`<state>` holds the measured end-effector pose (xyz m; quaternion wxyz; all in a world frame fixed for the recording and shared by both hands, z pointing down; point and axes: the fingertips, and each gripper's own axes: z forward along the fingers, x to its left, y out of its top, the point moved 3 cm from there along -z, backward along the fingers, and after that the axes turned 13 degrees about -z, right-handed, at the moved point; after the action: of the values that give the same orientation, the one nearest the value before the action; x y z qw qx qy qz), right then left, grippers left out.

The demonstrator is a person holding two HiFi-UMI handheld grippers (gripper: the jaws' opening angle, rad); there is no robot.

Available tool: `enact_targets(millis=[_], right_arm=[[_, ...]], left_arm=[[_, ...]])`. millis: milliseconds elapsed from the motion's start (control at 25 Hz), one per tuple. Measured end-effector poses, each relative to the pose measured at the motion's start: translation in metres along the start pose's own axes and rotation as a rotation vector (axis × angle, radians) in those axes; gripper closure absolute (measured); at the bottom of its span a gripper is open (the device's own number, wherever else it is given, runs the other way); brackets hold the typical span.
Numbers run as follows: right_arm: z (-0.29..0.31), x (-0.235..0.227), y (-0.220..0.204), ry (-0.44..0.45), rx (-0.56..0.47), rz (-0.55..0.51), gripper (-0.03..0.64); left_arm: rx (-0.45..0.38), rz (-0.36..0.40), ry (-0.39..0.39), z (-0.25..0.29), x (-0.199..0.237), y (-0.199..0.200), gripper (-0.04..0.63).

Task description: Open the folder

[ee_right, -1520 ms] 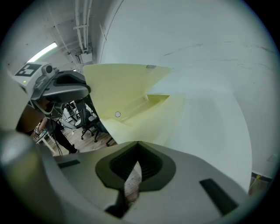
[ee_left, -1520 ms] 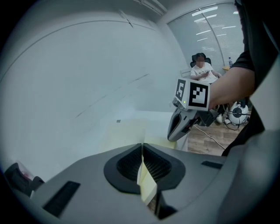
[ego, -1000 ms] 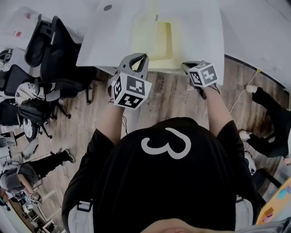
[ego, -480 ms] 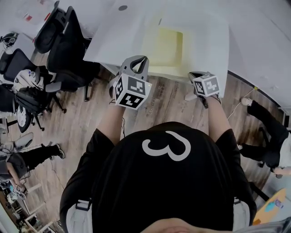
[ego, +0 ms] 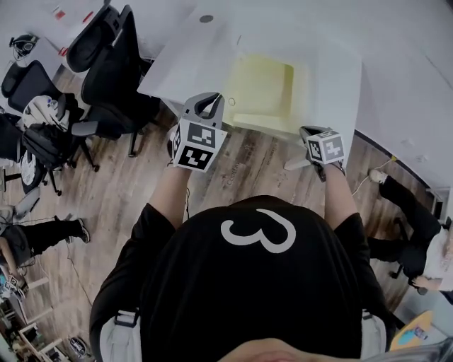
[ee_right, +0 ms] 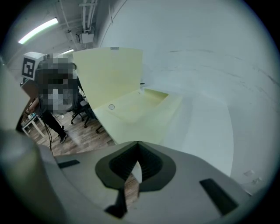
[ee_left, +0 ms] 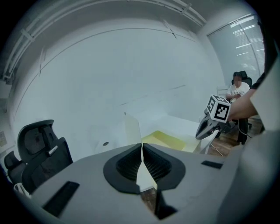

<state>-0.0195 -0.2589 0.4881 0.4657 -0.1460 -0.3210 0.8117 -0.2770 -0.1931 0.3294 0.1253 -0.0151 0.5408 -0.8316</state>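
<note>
A pale yellow folder [ego: 265, 88] lies on the white table [ego: 333, 78] near its front edge. Its cover [ee_right: 109, 74] stands raised, almost upright, and shows edge-on as a thin sheet [ee_left: 132, 129] in the left gripper view. My left gripper [ego: 212, 99] [ee_left: 142, 151] is shut on the cover's free edge. At the folder's near right corner my right gripper [ego: 308, 134] [ee_right: 136, 151] [ee_left: 202, 131] is shut, with the folder's lower sheet [ee_right: 140, 109] running into its jaws. The folder's inside is bare yellow.
Black office chairs [ego: 106, 63] stand left of the table, more of them [ego: 35, 134] further left. A person [ego: 414, 240] sits at the right, another [ego: 28, 237] at the left. A round cable hole [ego: 206, 18] marks the table's far side. Wooden floor [ego: 141, 191] lies below.
My left gripper has swung left and slightly up with the cover in its jaws, so the cover stands steeper. The right gripper has stayed at the folder's corner.
</note>
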Motion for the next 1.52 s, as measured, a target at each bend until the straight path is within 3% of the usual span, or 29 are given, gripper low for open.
enact_targets(millis=[760, 1160, 1400, 1520], right_arm=[[-0.008, -0.020, -0.007, -0.052, 0.039, -0.024, 0.594], [-0.010, -0.024, -0.009, -0.076, 0.026, -0.009, 0.594], [-0.009, -0.023, -0.008, -0.102, 0.004, 0.012, 0.594], [-0.010, -0.023, -0.008, -0.120, -0.012, 0.021, 0.594]], left_arm=[[-0.010, -0.207, 0.064, -0.021, 0.049, -0.043, 0.575], [0.039, -0.330, 0.109, -0.029, 0.076, -0.083, 0.575], [0.032, -0.476, 0.087, -0.027, 0.099, -0.105, 0.575], [0.042, -0.516, 0.099, -0.025, 0.107, -0.115, 0.575]])
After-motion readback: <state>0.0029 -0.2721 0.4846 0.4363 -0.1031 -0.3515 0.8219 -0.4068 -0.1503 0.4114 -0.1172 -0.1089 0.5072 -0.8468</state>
